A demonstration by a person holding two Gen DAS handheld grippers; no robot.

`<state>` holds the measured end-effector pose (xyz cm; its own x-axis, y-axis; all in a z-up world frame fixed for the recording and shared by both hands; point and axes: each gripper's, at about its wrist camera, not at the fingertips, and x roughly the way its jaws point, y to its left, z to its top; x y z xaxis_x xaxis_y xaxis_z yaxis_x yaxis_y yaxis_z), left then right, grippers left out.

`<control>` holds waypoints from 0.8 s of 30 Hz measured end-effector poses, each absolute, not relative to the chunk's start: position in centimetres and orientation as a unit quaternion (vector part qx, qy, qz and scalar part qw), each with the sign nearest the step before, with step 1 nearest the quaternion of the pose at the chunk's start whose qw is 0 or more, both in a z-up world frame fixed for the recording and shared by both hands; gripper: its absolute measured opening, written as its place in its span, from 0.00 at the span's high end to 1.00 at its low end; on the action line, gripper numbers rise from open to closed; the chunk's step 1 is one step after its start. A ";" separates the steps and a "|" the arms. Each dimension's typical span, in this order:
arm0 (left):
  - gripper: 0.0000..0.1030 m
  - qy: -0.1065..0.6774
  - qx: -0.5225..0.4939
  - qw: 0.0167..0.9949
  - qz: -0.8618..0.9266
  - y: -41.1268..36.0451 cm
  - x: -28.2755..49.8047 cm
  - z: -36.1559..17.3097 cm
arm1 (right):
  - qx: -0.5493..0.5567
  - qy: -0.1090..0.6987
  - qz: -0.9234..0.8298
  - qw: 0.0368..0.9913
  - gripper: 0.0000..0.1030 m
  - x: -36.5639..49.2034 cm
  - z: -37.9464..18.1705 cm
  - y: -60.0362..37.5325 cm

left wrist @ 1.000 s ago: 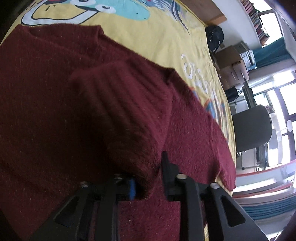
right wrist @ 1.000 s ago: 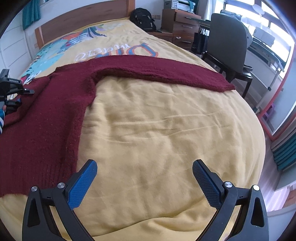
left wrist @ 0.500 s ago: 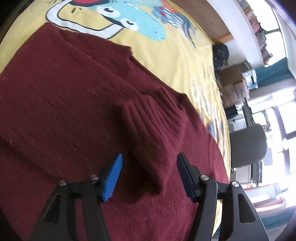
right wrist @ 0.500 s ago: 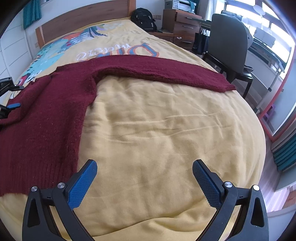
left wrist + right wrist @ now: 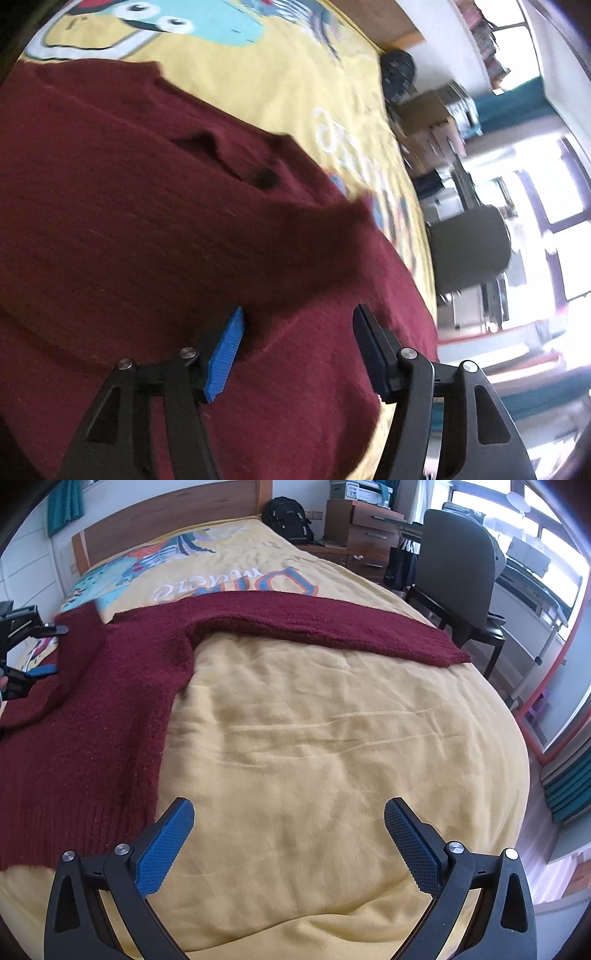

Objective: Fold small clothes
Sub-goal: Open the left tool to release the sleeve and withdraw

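A dark red knit sweater (image 5: pixel 110 701) lies on the yellow bedspread (image 5: pixel 332 738). One sleeve (image 5: pixel 332 627) stretches flat to the right across the bed. The other sleeve (image 5: pixel 314 236) lies folded over the sweater's body (image 5: pixel 110 221), blurred in the left wrist view. My left gripper (image 5: pixel 297 343) is open and empty just above the sweater, behind the folded sleeve; it also shows at the left edge of the right wrist view (image 5: pixel 44 650). My right gripper (image 5: pixel 288 830) is open and empty over bare bedspread near the bed's foot, to the right of the sweater's hem.
A wooden headboard (image 5: pixel 166 520) stands at the far end. A grey office chair (image 5: pixel 454 576), a wooden drawer unit (image 5: pixel 362 535) and a black backpack (image 5: pixel 290 518) stand to the right of the bed. Windows lie beyond.
My left gripper opened and let go of the sleeve, which now lies over the sweater's body, then drew back. The right gripper has not moved.
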<state>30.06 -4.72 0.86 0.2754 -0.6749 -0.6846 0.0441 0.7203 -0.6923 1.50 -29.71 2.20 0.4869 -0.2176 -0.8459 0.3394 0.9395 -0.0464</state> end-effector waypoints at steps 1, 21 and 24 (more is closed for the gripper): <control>0.46 0.556 -0.278 0.741 -0.254 -5.5 29.8 1.0 | 0.063 0.480 -0.162 0.860 0.00 1.6 2.2 -29.7; 0.43 0.575 -0.113 0.793 -0.167 -6.2 27.8 -2.9 | 0.064 0.481 -0.161 0.859 0.00 1.8 1.8 -29.7; 0.38 0.562 -0.042 0.808 -0.171 -8.6 26.1 -3.0 | 0.065 0.481 -0.161 0.860 0.00 2.0 1.8 -29.8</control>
